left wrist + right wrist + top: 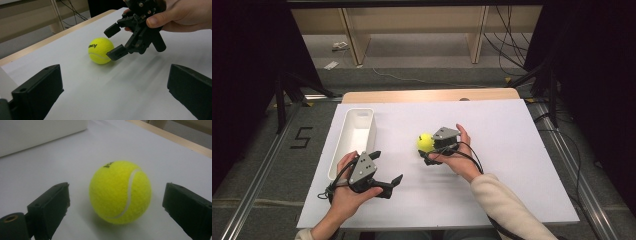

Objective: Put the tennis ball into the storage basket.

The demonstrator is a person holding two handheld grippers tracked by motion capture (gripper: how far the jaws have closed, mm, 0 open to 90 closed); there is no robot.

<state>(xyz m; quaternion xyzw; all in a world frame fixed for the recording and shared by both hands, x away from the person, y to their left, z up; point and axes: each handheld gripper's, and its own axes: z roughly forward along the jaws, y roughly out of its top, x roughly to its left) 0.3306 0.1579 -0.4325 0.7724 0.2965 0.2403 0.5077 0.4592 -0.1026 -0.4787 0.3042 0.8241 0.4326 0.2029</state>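
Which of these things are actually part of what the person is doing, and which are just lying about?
In use:
- tennis ball, resting on the table
- right gripper, jaws open either side of the ball, not touching it

Lying about:
- white bin, left of the ball
- left gripper, open, holding nothing
- white table sheet

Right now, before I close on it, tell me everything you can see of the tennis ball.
The tennis ball is bright yellow-green with a fuzzy felt look, a curved white seam and black lettering on its upper side. It looks whole and round. It rests on the white table cover, right of the white bin. The right claw is open and straddles it from the side; both black jaws stand clear of the felt. Nothing but the cover touches it.
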